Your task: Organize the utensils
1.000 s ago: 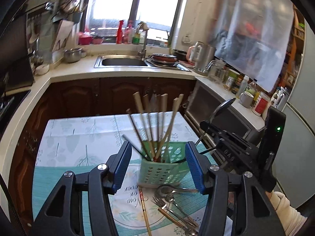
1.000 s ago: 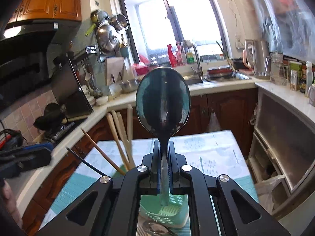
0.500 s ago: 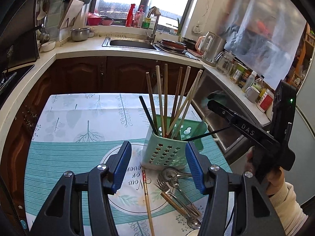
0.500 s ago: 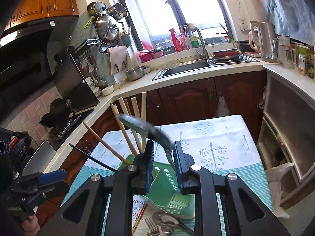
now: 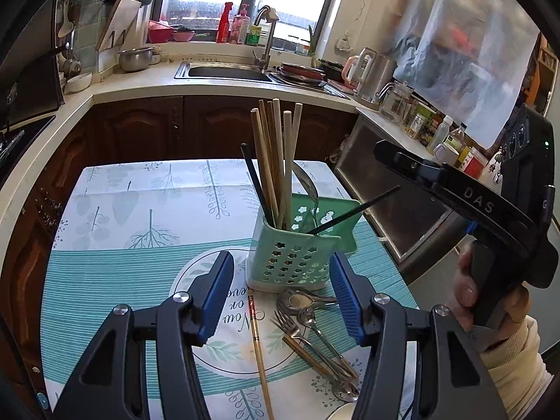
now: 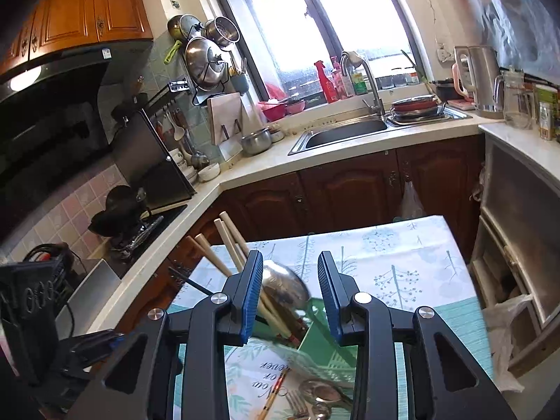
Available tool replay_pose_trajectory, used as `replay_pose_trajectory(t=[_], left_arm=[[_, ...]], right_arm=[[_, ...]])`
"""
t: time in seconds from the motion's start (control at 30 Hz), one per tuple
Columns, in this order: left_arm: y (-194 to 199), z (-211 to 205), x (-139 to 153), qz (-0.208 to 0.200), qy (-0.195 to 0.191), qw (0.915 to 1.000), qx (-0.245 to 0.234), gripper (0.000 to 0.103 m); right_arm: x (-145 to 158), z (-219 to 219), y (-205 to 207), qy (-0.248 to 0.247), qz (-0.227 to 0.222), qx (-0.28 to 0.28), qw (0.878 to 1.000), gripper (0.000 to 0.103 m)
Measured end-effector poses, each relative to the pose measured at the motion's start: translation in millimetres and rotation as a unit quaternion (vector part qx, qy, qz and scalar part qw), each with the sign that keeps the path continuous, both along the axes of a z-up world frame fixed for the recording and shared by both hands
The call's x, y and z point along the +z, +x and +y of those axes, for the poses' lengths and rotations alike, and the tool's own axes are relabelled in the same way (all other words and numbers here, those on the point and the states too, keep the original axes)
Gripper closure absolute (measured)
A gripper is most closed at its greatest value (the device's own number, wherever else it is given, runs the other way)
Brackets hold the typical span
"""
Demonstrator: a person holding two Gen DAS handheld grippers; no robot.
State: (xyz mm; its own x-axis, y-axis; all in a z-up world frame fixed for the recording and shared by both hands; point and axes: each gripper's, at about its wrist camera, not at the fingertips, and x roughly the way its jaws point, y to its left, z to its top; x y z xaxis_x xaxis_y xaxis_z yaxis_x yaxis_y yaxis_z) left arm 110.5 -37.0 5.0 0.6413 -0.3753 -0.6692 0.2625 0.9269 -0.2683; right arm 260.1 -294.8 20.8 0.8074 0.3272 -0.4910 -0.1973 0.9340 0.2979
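Both grippers spread wide, holding nothing, by the green caddy

The right gripper (image 6: 290,294) hangs over the caddy (image 5: 297,255), whose spoon (image 5: 308,182) stands bowl-up; the left gripper (image 5: 281,294) hovers just before it. Loose cutlery (image 5: 315,329) beside the caddy looks stiff, light and slick: pinch mid-handle.
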Motion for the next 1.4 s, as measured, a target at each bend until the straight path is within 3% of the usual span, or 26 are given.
replay_pose_trajectory(t=[0.33, 0.6, 0.87, 0.93, 1.07, 1.3, 1.4], left_arm=[[-3, 3, -11, 0.019, -0.006, 0.9998, 0.001, 0.048], [-4, 8, -14, 0.023, -0.012, 0.9996, 0.007, 0.048], [-5, 8, -17, 0.025, -0.014, 0.9996, 0.004, 0.048], [-5, 9, -18, 0.027, -0.014, 0.9995, 0.004, 0.048], [-6, 10, -20, 0.029, -0.016, 0.9994, 0.006, 0.048], [-5, 14, -23, 0.035, -0.02, 0.9991, 0.012, 0.048], [-6, 14, -24, 0.035, -0.02, 0.9991, 0.011, 0.048]], right_arm=[[-19, 14, -47, -0.018, -0.02, 0.011, 1.0, 0.07], [-11, 24, -70, 0.004, -0.053, 0.022, 0.998, 0.07], [-20, 52, -91, -0.049, -0.043, 0.04, 0.997, 0.07], [-28, 57, -92, -0.054, -0.032, 0.04, 0.997, 0.075], [-45, 64, -82, -0.063, -0.015, 0.041, 0.997, 0.095], [-23, 76, -67, -0.079, -0.044, 0.027, 0.996, 0.098], [-10, 89, -56, -0.108, -0.042, 0.024, 0.993, 0.098]])
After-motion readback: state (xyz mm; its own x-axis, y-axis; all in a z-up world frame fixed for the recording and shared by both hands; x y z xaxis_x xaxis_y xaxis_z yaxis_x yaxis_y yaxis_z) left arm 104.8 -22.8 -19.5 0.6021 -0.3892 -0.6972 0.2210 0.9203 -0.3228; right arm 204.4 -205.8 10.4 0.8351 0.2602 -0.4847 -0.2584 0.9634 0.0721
